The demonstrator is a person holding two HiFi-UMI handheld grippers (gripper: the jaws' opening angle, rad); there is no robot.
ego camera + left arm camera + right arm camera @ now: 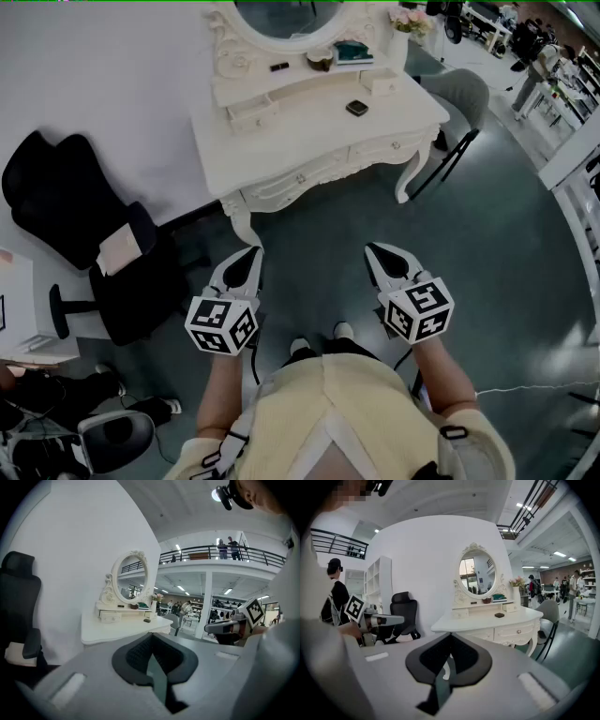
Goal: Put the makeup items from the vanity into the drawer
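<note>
Left gripper (254,250) and right gripper (371,247) are both closed on nothing, hanging mid-frame. The dark compact (356,108) sits on the white vanity (309,136) up top centre, well away from both.

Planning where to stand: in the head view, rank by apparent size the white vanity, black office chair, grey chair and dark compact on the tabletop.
From largest:
white vanity
black office chair, nearer the camera, so true size unsure
grey chair, partly hidden behind the vanity
dark compact
</note>
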